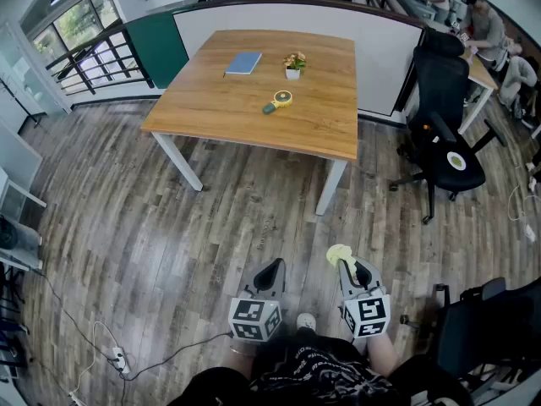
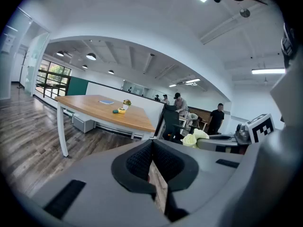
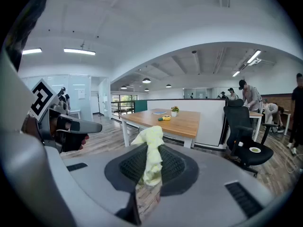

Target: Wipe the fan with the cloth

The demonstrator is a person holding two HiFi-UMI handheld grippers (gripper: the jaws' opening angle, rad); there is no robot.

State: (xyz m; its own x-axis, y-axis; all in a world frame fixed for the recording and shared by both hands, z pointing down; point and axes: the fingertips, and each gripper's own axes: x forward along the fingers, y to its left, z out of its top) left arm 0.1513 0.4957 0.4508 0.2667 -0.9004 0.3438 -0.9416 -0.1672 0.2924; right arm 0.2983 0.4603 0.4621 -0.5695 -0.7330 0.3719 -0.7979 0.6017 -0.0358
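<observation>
A small yellow and green fan [image 1: 278, 101] lies flat on the wooden table [image 1: 228, 100] far ahead; it is also small in the left gripper view, fan [image 2: 120, 110], and in the right gripper view, fan [image 3: 165, 118]. My right gripper [image 1: 341, 259] is shut on a pale yellow cloth [image 1: 339, 253], which sticks up between its pads [image 3: 150, 160]. My left gripper [image 1: 272, 271] is shut with nothing in it, jaws together [image 2: 150, 167]. Both grippers hang low over the floor, well short of the table.
On the table also lie a blue notebook [image 1: 243, 63] and a small potted flower [image 1: 293, 64]. A black office chair [image 1: 442, 134] stands right of the table, another chair [image 1: 482, 328] at my right. People sit at desks at the back right. A cable and power strip [image 1: 117, 359] lie on the floor.
</observation>
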